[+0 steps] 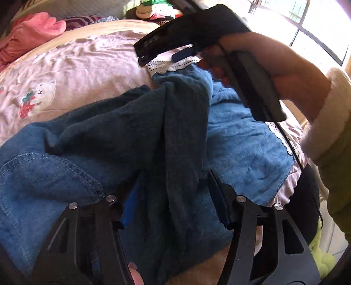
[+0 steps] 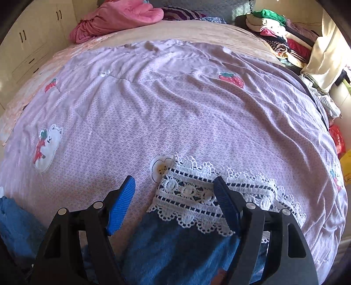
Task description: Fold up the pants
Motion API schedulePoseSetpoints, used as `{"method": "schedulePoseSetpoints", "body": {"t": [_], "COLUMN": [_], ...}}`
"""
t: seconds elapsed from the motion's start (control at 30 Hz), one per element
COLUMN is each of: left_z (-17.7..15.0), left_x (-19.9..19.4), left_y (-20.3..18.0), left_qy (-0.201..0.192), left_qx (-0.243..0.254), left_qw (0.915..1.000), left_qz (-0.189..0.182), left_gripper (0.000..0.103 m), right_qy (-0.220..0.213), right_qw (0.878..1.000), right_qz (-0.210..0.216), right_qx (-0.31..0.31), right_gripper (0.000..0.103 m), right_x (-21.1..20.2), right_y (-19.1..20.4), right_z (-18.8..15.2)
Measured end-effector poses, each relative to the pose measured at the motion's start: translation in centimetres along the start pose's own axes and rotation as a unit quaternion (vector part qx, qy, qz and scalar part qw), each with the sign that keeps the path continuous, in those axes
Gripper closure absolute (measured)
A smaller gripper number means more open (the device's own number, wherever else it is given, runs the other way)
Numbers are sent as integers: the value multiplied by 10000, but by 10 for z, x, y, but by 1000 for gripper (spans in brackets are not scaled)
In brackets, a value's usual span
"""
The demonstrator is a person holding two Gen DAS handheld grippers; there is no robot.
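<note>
Blue denim pants (image 1: pixel 241 142) lie crumpled on a pink bedspread (image 2: pixel 175 109); their leg ends in a white lace hem (image 2: pixel 193 193). In the left wrist view a raised fold of the denim fills the gap between the pads of my left gripper (image 1: pixel 173 182), and the jaws are shut on it. The fold runs up toward the lace hem (image 1: pixel 162 68). My right gripper (image 2: pixel 174 180) hovers open over that hem, its right finger above the lace and its left finger above bare bedspread. A hand (image 1: pixel 285 72) with a white fluffy cuff holds the right gripper (image 1: pixel 158 59).
A pink blanket (image 2: pixel 118 17) is heaped at the head of the bed. A pile of folded clothes (image 2: pixel 280 37) sits at the far right corner. Cream cupboards (image 2: pixel 28 48) stand to the left, and a bright window (image 1: pixel 318 26) is at the right.
</note>
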State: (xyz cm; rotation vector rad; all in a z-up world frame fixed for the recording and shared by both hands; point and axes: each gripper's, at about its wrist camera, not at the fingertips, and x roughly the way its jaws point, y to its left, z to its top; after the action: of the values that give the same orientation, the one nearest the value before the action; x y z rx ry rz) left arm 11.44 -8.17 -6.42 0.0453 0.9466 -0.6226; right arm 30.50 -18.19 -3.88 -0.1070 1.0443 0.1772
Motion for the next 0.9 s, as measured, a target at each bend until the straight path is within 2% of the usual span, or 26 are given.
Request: {"method": "schedulePoseSetpoints", "body": {"t": [0.03,0.07,0.1,0.13,0.2,0.27,0.4,0.53,0.67,0.73,0.8,0.87,0.9], "left_z": [0,-1,-1,-2,-5,-6,-3,-1,5,4,3,2,0], "left_x": [-1,-1,-1,-2,-4,-5,-9,-11,-9,-9,-10,-8,-8], "left_y": [0,0,0,1,3,3,5,6,-2,-10,-18,-21,-22], "left_qy": [-64,-121,-155,-181,-231,-297,-409,-487,-495,-501,-511,-418,-372], "left_qx": [11,31,40,49,59,107,66,7,60,245,420,540,592], "left_qw": [10000,9998,9997,9996,9993,9989,9978,9970,9965,9966,9965,9966,9965], "left_qz": [-74,-134,-169,-207,-273,-336,-509,-594,-669,-610,-509,-470,-456], "left_gripper": [56,62,64,64,64,64,64,61,61,68,88,101,102], "right_qy": [79,157,242,298,252,158,-326,-898,-1376,-1568,-1747,-1845,-1862], "right_qw": [10000,9999,9997,9993,9992,9997,9980,9874,9761,9704,9645,9586,9566], "right_qz": [-4,-20,-79,-190,-209,-133,452,1032,1260,1303,1290,1313,1319], "right_qx": [-23,-28,-46,-101,-241,-164,294,799,1114,1297,1501,1728,1812], "right_gripper": [33,41,49,53,77,92,93,93,93,93,93,94,95], "right_x": [6,12,19,25,29,22,-20,-74,-120,-138,-154,-167,-171], "right_y": [1,2,3,3,3,-2,-23,-47,-67,-80,-96,-109,-115], "right_z": [2,4,5,5,4,4,-4,-21,-39,-49,-63,-79,-89]}}
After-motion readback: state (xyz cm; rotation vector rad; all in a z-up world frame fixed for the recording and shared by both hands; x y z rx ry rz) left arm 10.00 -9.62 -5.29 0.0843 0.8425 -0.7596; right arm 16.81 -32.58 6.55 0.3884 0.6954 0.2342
